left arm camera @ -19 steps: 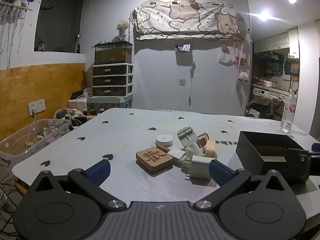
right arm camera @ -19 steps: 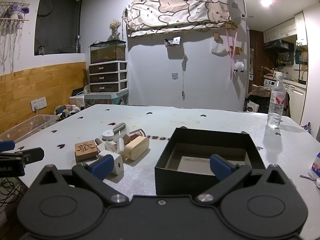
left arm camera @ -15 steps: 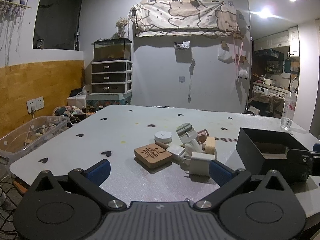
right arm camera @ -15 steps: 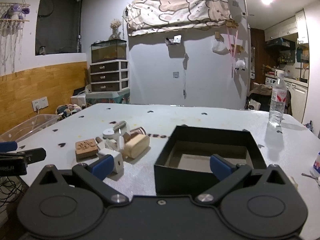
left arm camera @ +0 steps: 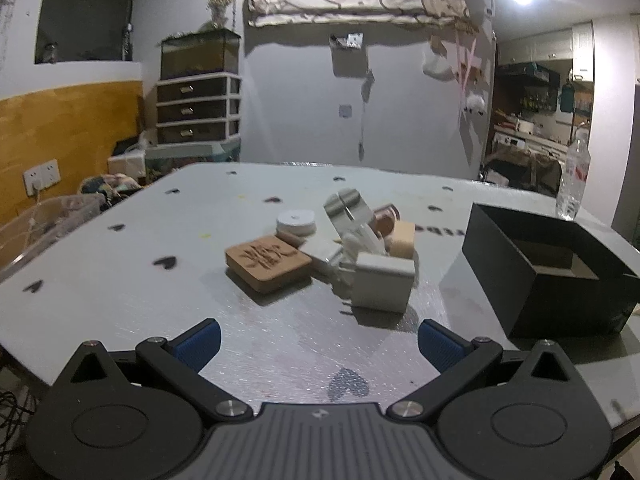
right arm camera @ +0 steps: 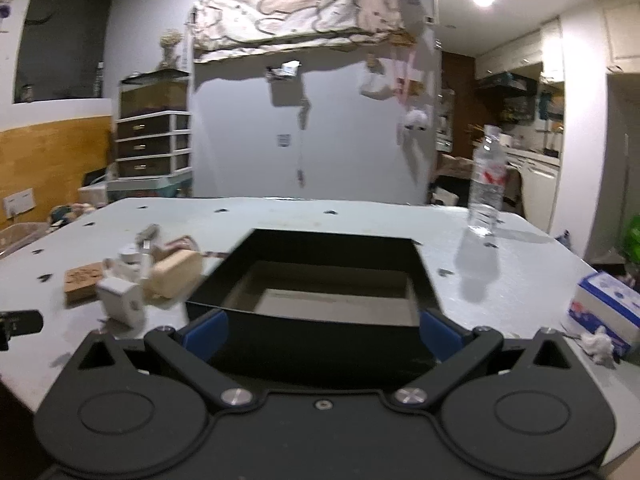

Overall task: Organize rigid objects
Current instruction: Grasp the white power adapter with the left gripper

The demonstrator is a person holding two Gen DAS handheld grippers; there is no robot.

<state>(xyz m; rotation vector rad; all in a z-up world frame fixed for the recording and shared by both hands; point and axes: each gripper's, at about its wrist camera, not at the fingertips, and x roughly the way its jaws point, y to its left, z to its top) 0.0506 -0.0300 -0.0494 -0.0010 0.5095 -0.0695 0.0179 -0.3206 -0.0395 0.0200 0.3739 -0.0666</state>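
Both grippers advanced: left gripper point(left arm camera: 318, 340) gaped empty, white block point(left arm camera: 383, 286) just ahead for picking; right gripper point(right arm camera: 323, 330), wide, empty, faced black box point(right arm camera: 320, 354).

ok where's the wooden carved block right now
In the left wrist view the carved block lies flat on the table, at the left edge of the clutter, beside a white disc.

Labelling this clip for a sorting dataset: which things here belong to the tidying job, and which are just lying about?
Job: black box, wooden carved block, white charger cube, white round puck, tan block.
Lying about: water bottle, tissue pack, clear plastic bin.
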